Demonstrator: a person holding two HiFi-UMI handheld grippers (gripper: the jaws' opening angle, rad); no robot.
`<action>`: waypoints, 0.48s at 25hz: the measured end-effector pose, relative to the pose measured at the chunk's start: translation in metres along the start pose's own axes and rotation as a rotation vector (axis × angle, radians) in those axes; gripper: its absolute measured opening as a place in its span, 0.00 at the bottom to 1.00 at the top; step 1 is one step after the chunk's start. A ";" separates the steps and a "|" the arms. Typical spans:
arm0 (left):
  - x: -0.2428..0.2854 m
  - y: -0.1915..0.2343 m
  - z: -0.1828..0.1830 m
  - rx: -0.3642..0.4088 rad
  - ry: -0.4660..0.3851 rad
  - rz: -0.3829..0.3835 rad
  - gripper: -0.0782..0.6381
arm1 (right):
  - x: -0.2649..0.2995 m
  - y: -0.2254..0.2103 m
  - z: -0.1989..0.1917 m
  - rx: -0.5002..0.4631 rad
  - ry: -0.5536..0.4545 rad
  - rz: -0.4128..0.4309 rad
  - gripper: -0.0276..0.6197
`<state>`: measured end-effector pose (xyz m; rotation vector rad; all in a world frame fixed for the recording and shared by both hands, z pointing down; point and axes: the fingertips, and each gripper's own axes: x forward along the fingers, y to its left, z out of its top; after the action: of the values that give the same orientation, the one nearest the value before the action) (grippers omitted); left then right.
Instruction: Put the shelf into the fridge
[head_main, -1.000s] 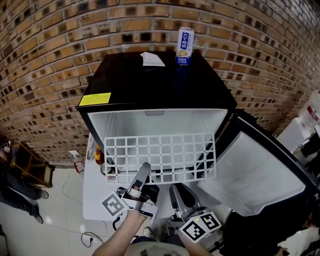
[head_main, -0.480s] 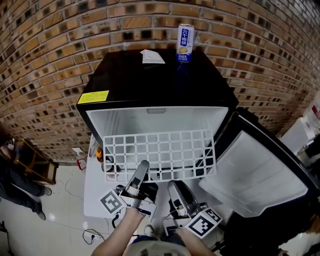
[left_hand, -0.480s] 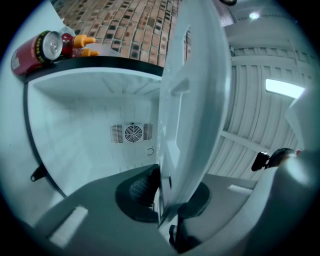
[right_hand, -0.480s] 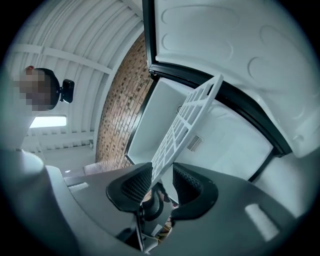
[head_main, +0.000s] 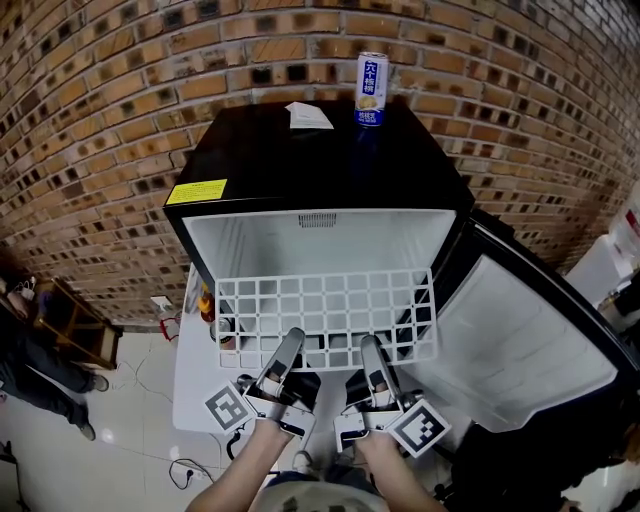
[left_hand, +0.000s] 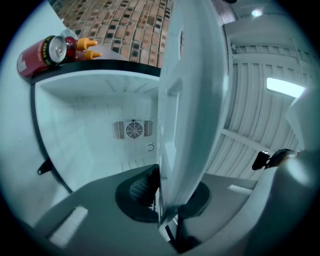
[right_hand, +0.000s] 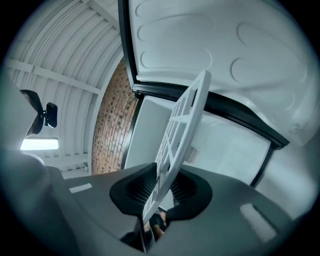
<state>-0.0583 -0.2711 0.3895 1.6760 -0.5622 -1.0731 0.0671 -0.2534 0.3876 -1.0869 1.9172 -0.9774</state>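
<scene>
Brick wall (head_main: 100, 100) backs a small black fridge (head_main: 310, 160) standing on a pale floor (head_main: 60, 460), its door (head_main: 520, 340) swung wide to the right. The white grid shelf (head_main: 325, 318) is held roughly level at the open mouth of the cabinet, and most of it is outside. The left gripper (head_main: 291, 340) is clamped narrow on the shelf's near edge. The right gripper (head_main: 368, 347) has just been closing, and its pads now pinch that same edge alongside. Insertion looks barely begun. The next move calls for both hands to push forward together, keeping the shelf flat so its sides clear the cabinet walls. A can (head_main: 371, 90) and a paper (head_main: 308, 116) sit on the fridge top.
</scene>
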 end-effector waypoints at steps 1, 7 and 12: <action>-0.001 0.000 0.000 0.000 -0.002 0.004 0.14 | -0.001 0.000 -0.001 0.021 -0.003 -0.002 0.13; -0.003 0.002 0.002 0.010 -0.007 0.050 0.14 | -0.002 -0.010 -0.007 0.102 0.003 -0.032 0.11; -0.003 0.008 0.003 0.003 -0.005 0.078 0.14 | -0.002 -0.020 -0.010 0.159 0.011 -0.068 0.11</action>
<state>-0.0612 -0.2730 0.3975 1.6409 -0.6270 -1.0210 0.0666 -0.2564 0.4097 -1.0611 1.7875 -1.1547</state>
